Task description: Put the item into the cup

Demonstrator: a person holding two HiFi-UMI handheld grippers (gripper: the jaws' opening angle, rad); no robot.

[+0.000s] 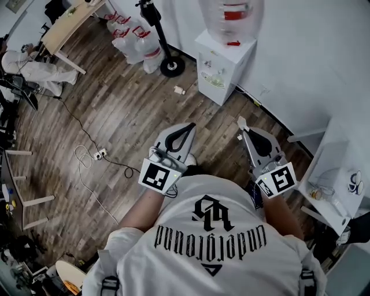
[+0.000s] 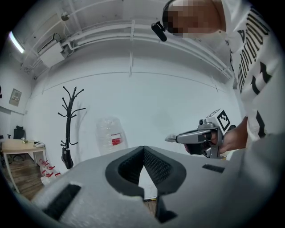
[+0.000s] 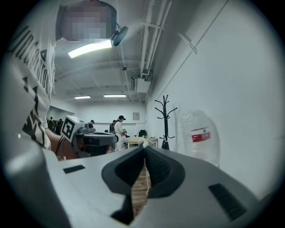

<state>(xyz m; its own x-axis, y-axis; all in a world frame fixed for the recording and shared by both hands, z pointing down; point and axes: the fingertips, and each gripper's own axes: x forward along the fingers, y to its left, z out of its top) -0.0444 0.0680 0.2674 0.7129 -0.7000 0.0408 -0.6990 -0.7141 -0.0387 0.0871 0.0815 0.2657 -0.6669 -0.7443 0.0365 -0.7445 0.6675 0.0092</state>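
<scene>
I hold both grippers level in front of my chest, pointing toward the white wall. In the head view my left gripper (image 1: 189,126) and right gripper (image 1: 240,122) are side by side over the wood floor, each with its jaws together and nothing between them. The left gripper view shows its tips (image 2: 143,148) meeting, with the right gripper (image 2: 171,138) off to the right. The right gripper view shows closed tips (image 3: 143,145) and the left gripper (image 3: 91,138) at the left. A white table (image 1: 338,147) at the right edge carries a small patterned cup-like thing (image 1: 354,182) and a small item (image 1: 315,193).
A white water dispenser (image 1: 222,66) with its bottle (image 1: 231,17) stands ahead at the wall. Several water jugs (image 1: 136,40) and a coat stand's base (image 1: 171,66) are further left. A cable and power strip (image 1: 98,154) lie on the floor. A seated person (image 1: 29,66) is at the far left.
</scene>
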